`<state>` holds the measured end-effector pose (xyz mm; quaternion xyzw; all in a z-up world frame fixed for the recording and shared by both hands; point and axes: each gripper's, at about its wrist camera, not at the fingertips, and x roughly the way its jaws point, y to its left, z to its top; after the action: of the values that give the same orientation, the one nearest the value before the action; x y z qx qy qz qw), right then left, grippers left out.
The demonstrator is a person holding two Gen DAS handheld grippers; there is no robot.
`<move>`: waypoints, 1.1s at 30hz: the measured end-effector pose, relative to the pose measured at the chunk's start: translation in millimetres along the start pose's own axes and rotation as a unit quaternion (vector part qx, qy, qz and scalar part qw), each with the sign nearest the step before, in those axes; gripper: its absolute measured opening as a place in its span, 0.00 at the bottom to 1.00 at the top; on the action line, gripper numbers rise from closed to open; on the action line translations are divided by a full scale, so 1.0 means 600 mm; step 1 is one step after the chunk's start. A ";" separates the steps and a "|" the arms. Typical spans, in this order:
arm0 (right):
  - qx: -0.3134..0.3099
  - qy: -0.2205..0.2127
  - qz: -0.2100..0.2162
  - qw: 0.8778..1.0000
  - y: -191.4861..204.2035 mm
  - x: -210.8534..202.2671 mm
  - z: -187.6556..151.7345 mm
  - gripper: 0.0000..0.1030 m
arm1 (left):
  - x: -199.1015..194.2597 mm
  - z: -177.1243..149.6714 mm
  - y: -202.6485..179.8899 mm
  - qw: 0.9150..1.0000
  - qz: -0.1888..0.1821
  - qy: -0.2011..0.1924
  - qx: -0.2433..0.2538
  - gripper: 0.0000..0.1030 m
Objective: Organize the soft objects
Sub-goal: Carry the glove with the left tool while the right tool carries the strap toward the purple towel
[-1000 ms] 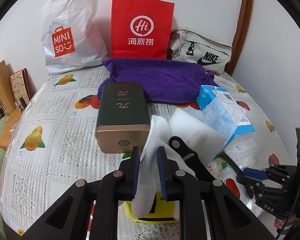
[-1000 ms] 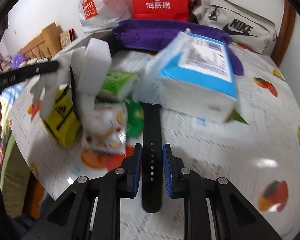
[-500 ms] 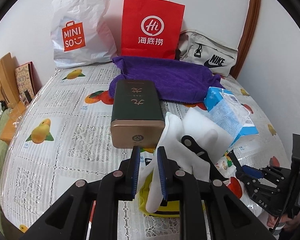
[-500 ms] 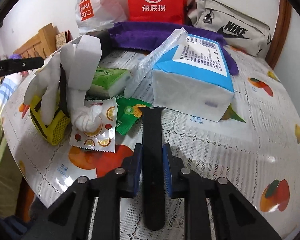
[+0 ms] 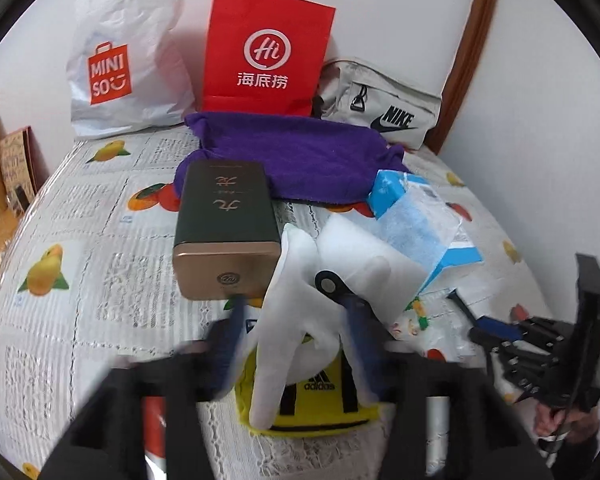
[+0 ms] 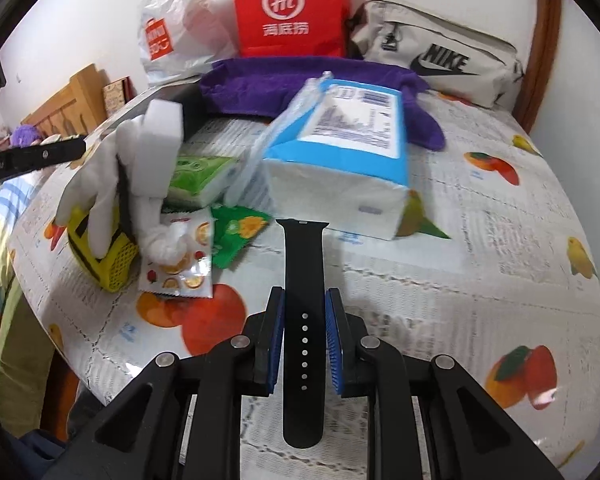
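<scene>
Left gripper point(image 5: 292, 344): jaws opening, blurred; white glove point(image 5: 288, 320) is seen between them, pads off it, draped over the yellow Adidas pouch point(image 5: 320, 404). Right gripper point(image 6: 305, 340): clamped on the black watch strap point(image 6: 304, 320), held right of that pouch, near the tissue pack point(image 6: 340, 152).

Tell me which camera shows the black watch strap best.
The right wrist view: the black watch strap runs full length between the right gripper pads, holes visible. The left wrist view shows only a thin sliver beyond that gripper.
</scene>
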<state>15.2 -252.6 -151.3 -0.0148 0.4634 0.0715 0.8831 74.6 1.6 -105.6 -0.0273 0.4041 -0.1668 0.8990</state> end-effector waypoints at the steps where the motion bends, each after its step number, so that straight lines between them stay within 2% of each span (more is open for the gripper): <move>1: 0.002 0.001 -0.001 1.000 -0.004 0.002 0.000 0.19 | 0.006 -0.001 -0.001 1.000 -0.001 0.001 0.001 0.59; 3: 0.004 0.003 -0.005 1.000 -0.007 0.005 0.000 0.19 | 0.019 -0.002 0.001 1.000 -0.011 0.011 -0.004 0.59; 5: 0.007 0.006 -0.001 1.000 -0.008 0.010 -0.001 0.19 | 0.033 -0.004 0.005 1.000 -0.001 0.019 -0.005 0.58; 6: 0.007 0.009 0.001 1.000 -0.007 0.014 -0.002 0.19 | 0.040 -0.006 0.006 1.000 0.004 0.023 -0.002 0.53; 7: 0.007 0.010 0.001 1.000 -0.007 0.018 -0.002 0.19 | 0.045 -0.009 0.008 1.000 0.002 0.024 0.001 0.47; 8: 0.007 0.012 0.002 1.000 -0.006 0.021 -0.004 0.19 | 0.049 -0.012 0.009 1.000 -0.005 0.029 0.001 0.29; 9: 0.008 0.014 0.004 1.000 -0.005 0.025 -0.004 0.19 | 0.053 -0.015 0.011 0.999 -0.014 0.034 -0.001 0.16; 14: 0.011 0.009 0.010 1.000 -0.002 0.028 -0.001 0.19 | 0.030 -0.024 0.032 0.999 -0.033 0.020 -0.026 0.10; 20: 0.011 0.001 0.010 1.000 -0.001 0.019 0.006 0.19 | -0.018 -0.015 0.062 0.999 -0.015 -0.007 -0.051 0.09; 33: 0.006 -0.042 0.026 0.999 0.001 -0.043 0.037 0.19 | -0.079 0.036 0.064 0.997 0.001 -0.051 -0.050 0.09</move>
<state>18.6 -253.0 -117.3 0.0051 0.4268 0.0920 0.8996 71.7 51.1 -63.8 -0.0798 0.3656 -0.1441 0.9161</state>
